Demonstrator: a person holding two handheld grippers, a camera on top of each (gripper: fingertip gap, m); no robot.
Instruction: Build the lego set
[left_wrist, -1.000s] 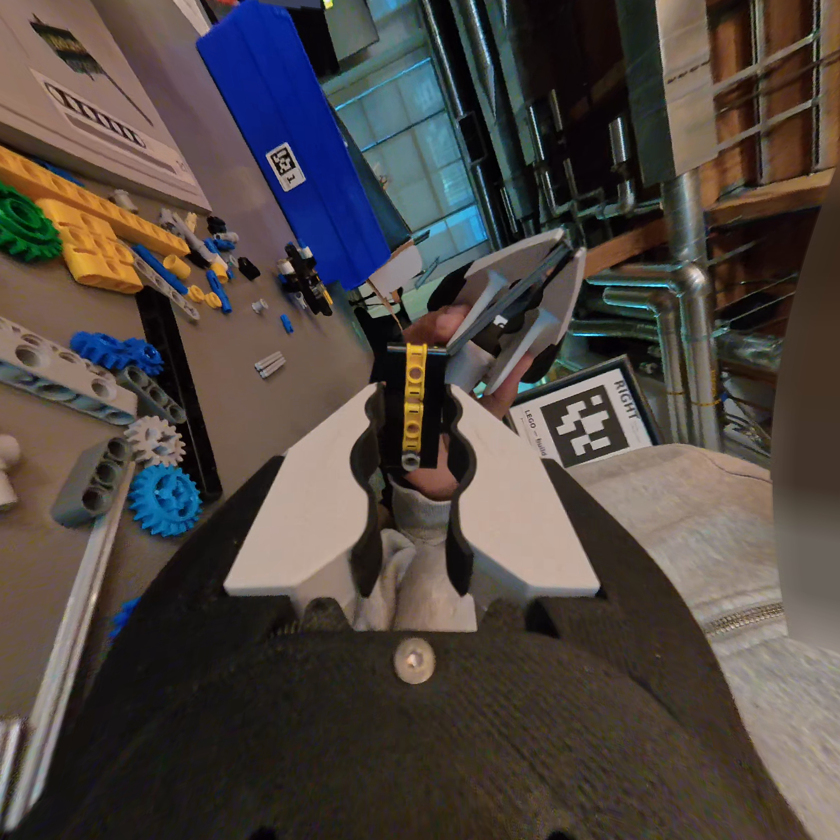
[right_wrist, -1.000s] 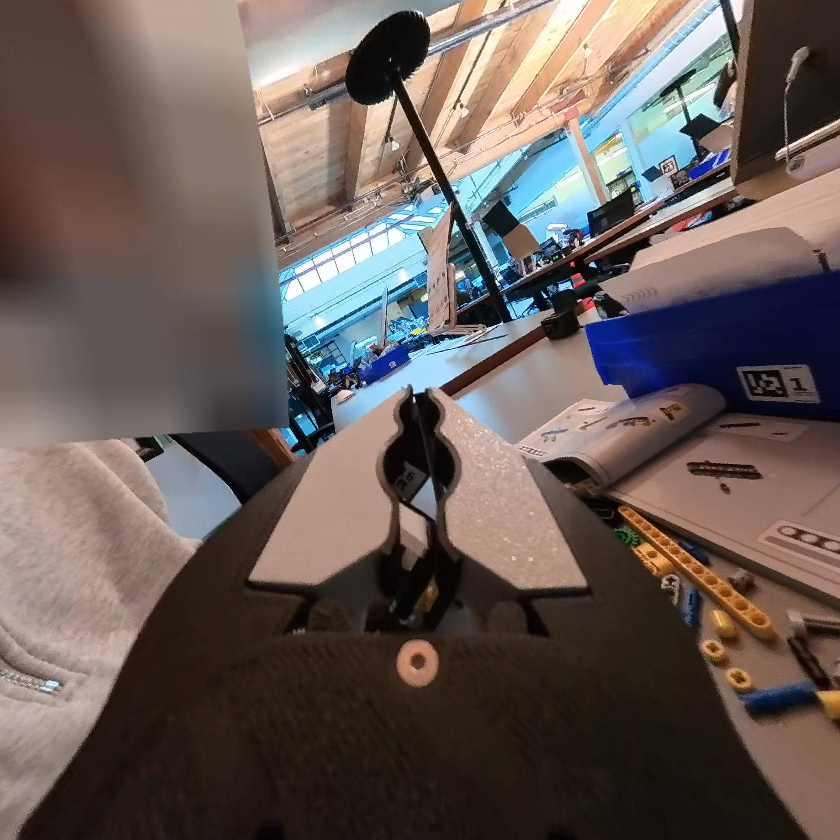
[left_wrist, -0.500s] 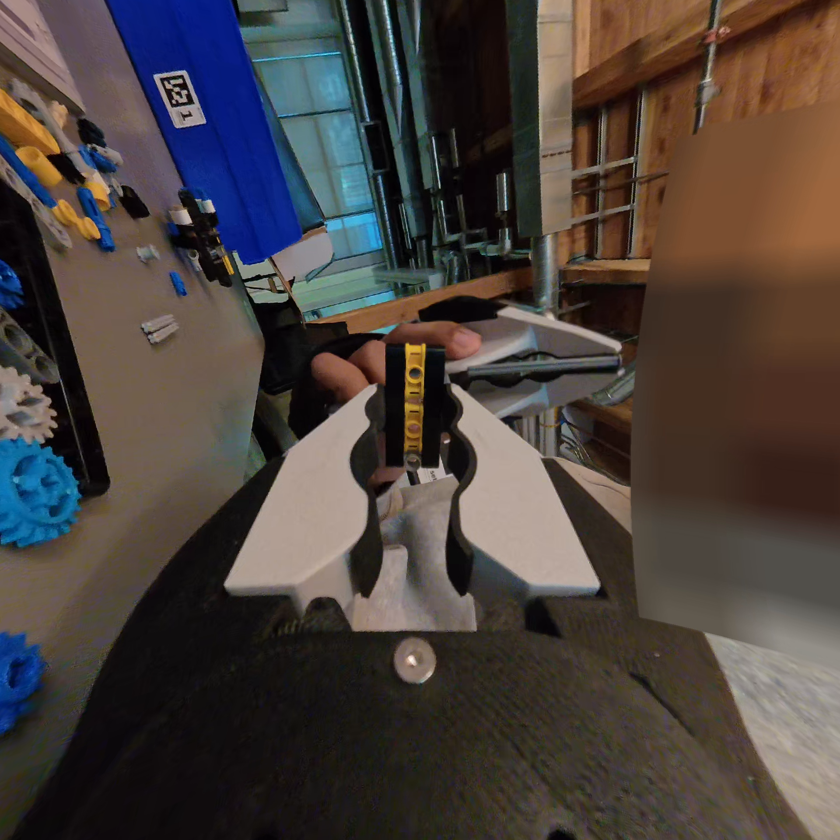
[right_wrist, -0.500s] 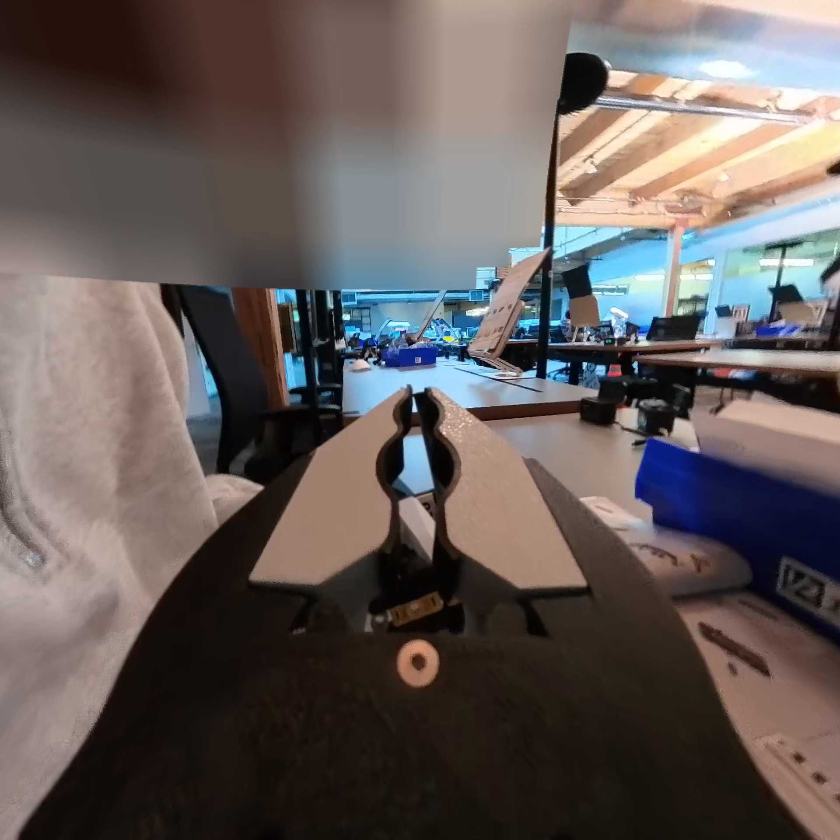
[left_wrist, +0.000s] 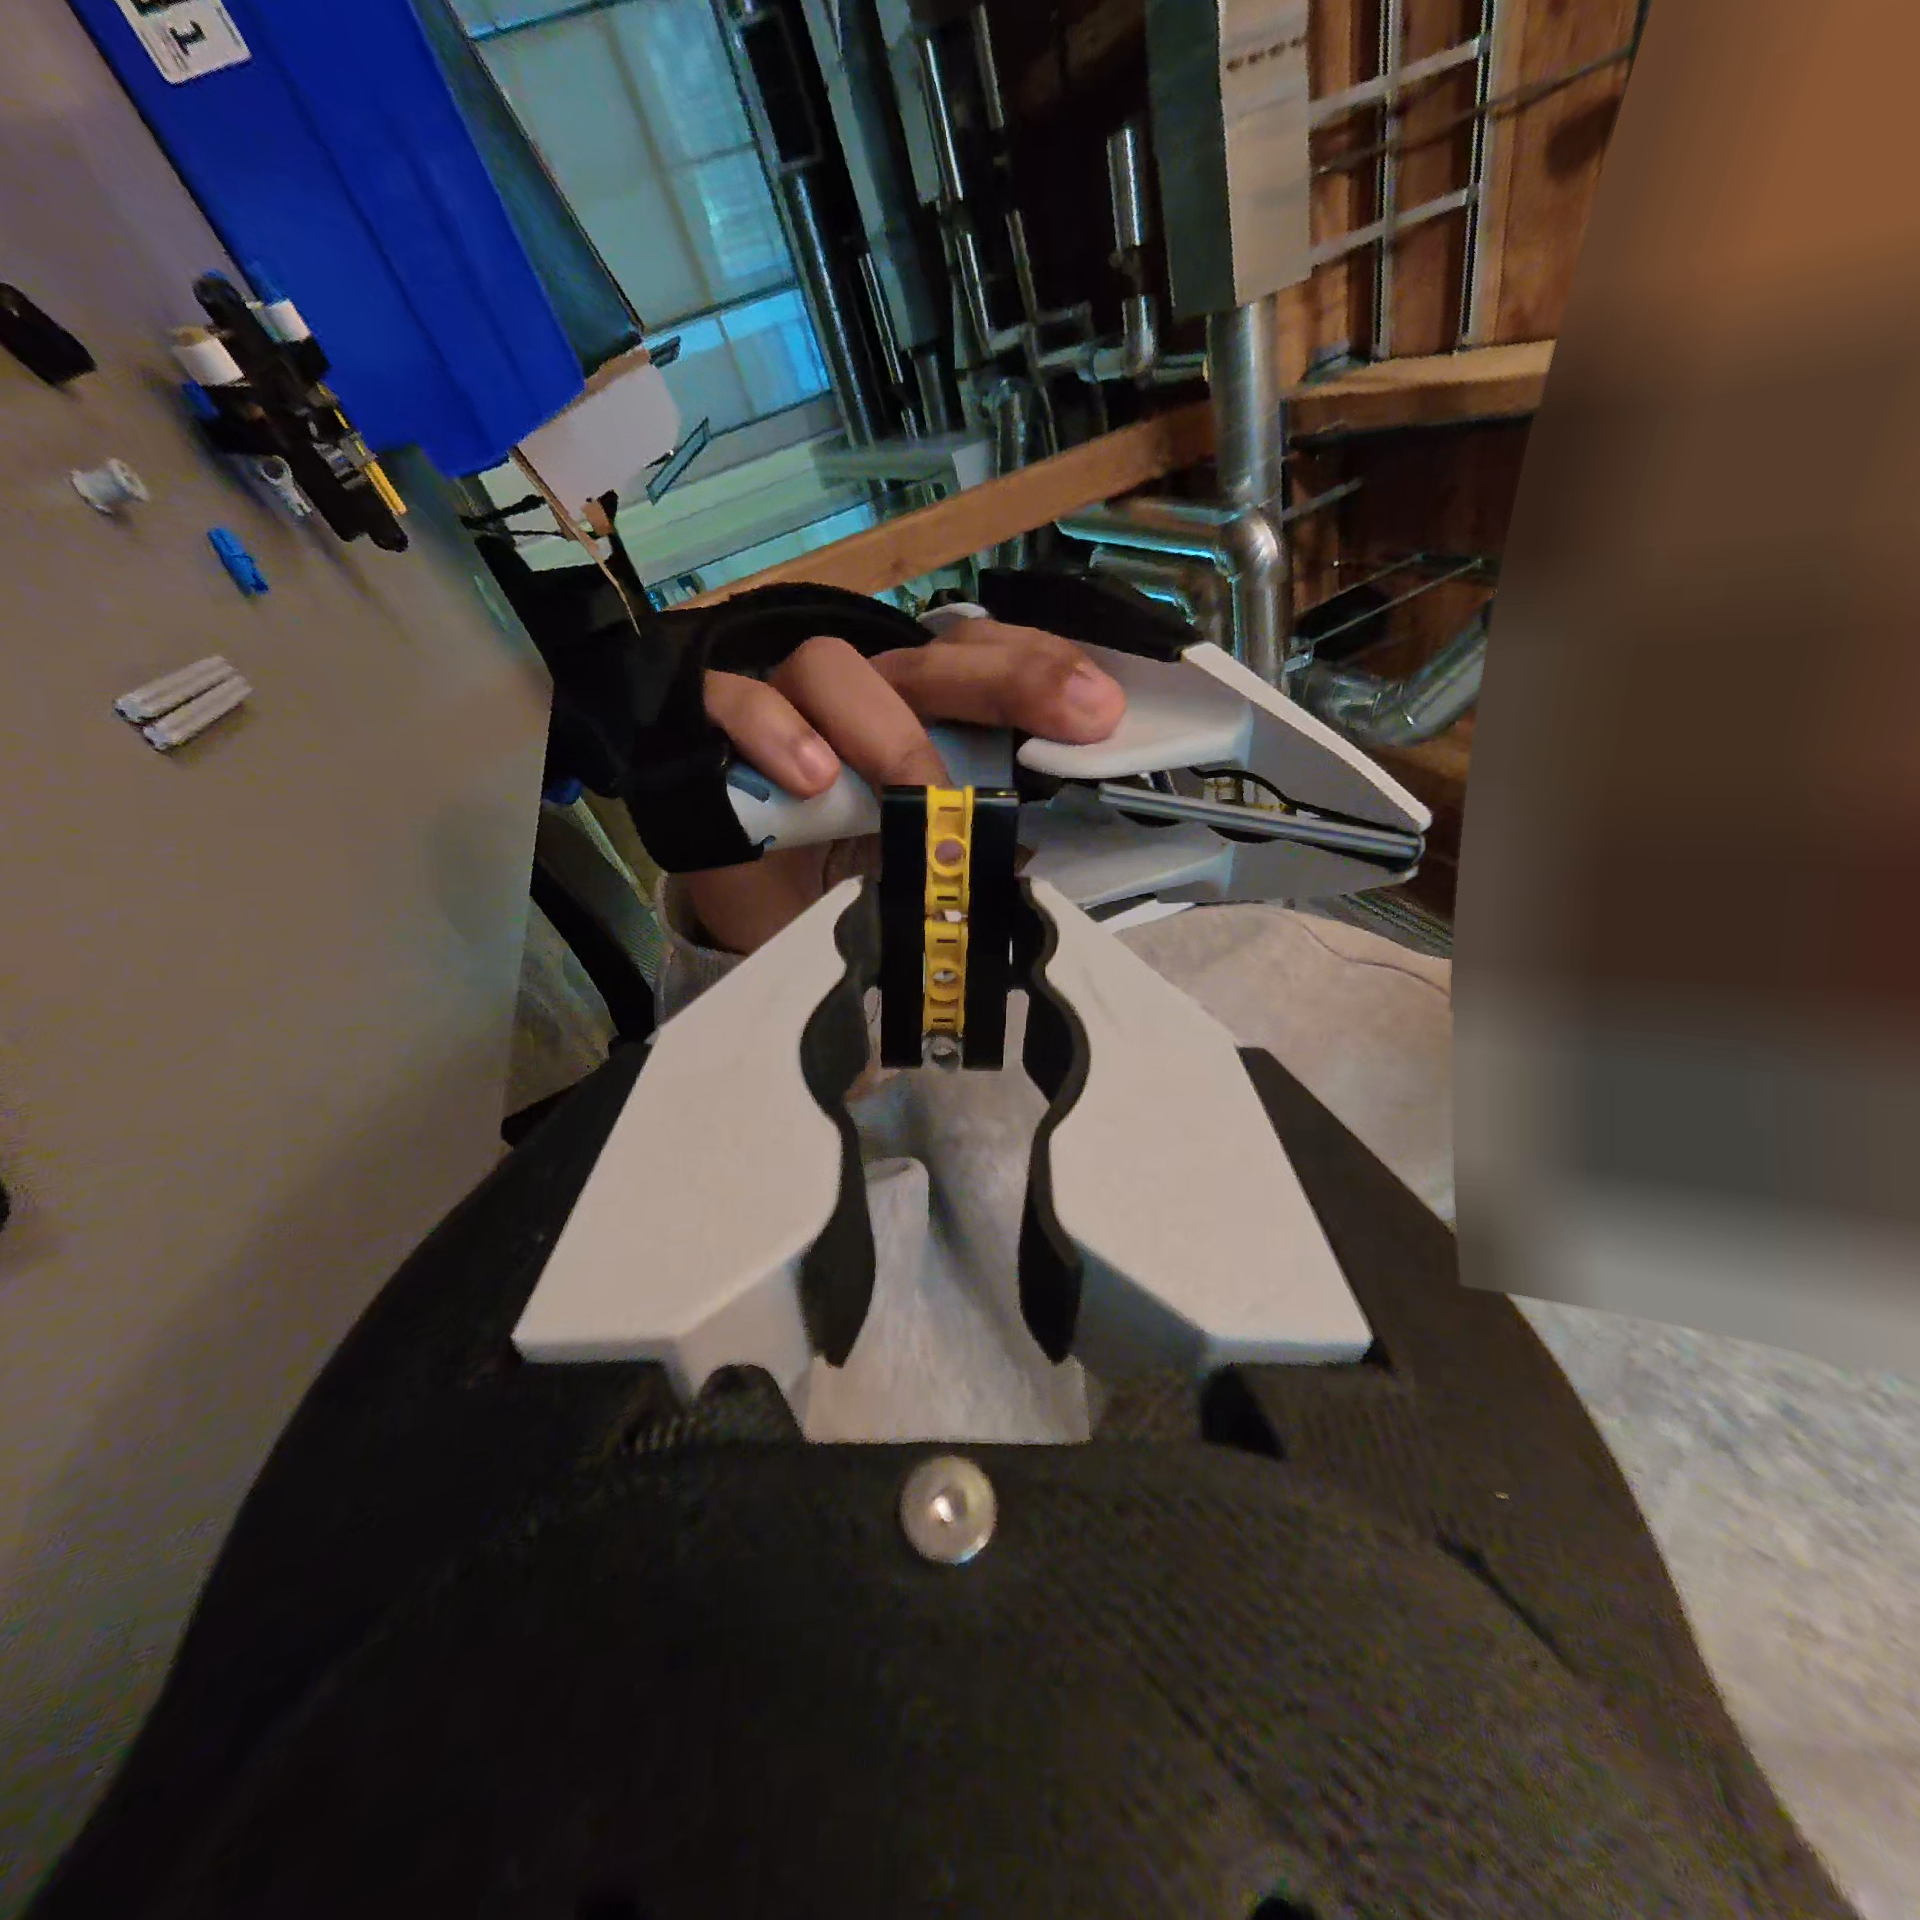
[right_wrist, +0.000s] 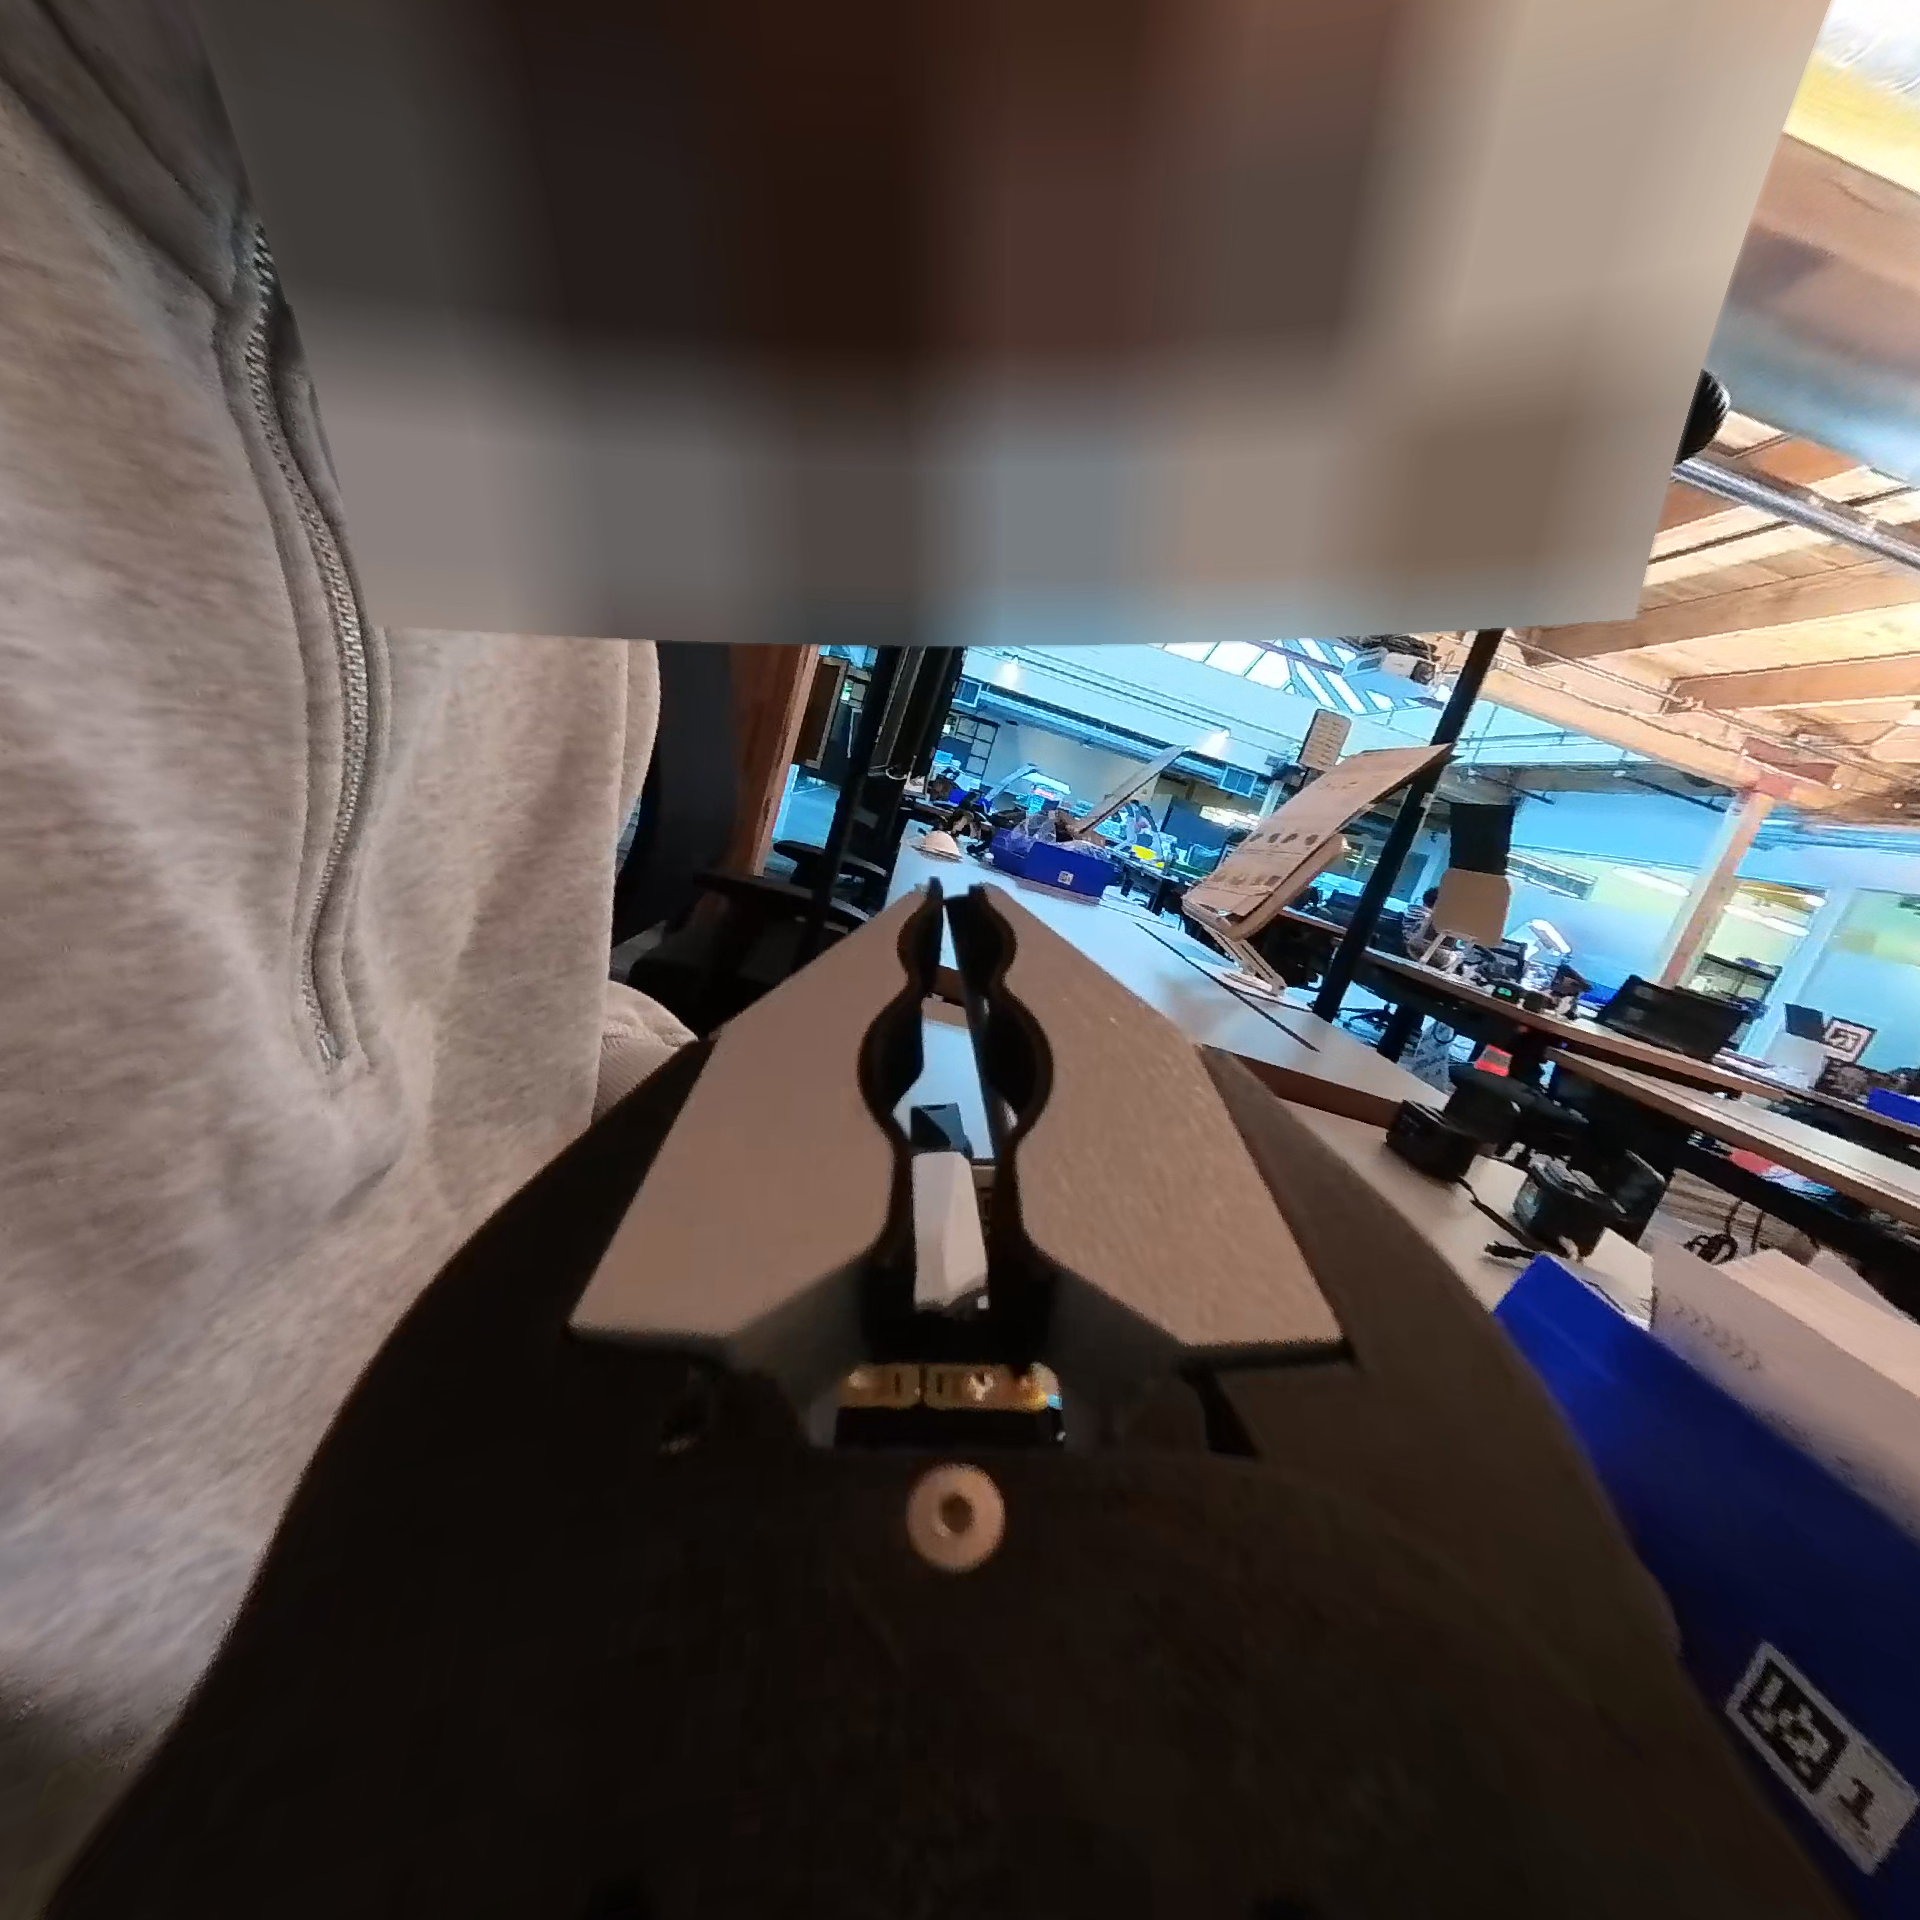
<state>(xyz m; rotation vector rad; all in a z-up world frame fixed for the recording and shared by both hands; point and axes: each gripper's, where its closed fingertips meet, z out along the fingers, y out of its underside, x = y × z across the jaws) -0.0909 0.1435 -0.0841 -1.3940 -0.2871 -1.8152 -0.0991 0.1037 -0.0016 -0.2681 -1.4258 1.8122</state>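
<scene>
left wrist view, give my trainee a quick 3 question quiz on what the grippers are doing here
1. True or false: the left gripper is shut on a yellow and black lego piece.
2. Which does the right gripper hold? A) a thin black rod B) a blue gear C) nothing
3. Fill in: the blue bin stands on the ____.

Key: 1 true; 2 A; 3 table
</scene>
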